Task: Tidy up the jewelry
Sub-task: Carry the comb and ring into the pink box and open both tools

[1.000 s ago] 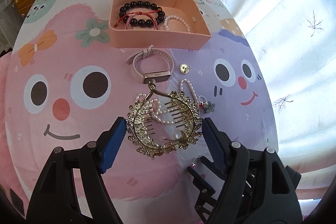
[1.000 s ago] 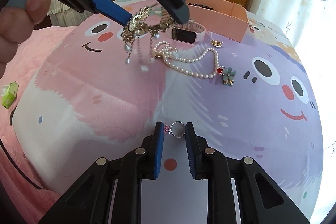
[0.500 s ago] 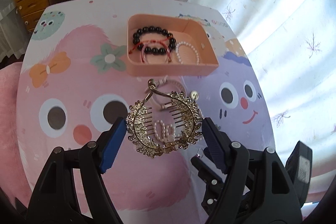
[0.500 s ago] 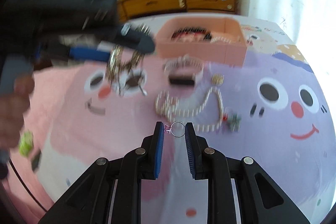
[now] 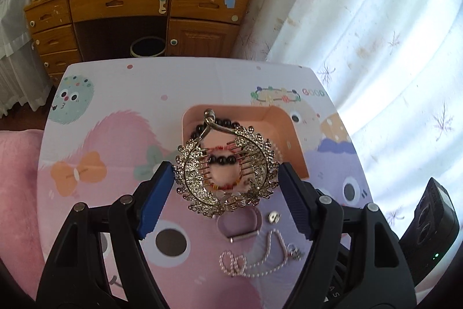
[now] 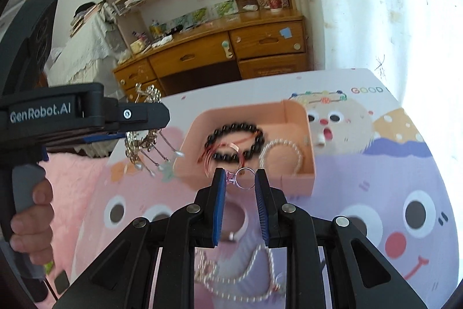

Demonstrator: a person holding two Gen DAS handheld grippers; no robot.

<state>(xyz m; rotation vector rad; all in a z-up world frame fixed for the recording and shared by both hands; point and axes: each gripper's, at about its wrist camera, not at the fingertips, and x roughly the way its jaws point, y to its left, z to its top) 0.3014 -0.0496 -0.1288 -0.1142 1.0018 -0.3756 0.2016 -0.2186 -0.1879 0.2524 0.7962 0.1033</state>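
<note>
My left gripper [image 5: 226, 174] is shut on a gold ornate hair comb [image 5: 199, 184] and holds it in the air over the near part of the pink box [image 5: 292, 141]. The comb [image 6: 144, 135] hangs left of the box in the right wrist view. My right gripper [image 6: 240, 180] is shut on a silver ring with a pink stone [image 6: 244, 178], held above the table just before the box's near wall [image 6: 298, 181]. The box holds a black bead bracelet [image 6: 231, 135], a red cord bracelet and a pearl bracelet [image 6: 282, 151].
On the cartoon tablecloth [image 5: 115, 141] lie a pale pink watch band [image 5: 238, 225], a small gold charm [image 5: 273, 217], a pearl necklace [image 5: 254, 259] and a flower earring [image 5: 295, 252]. A wooden dresser [image 5: 136, 13] stands behind the table, and curtains hang on the right.
Both grippers have risen and moved forward toward the pink box. The comb now hangs over the box, and the ring is near its front wall.
</note>
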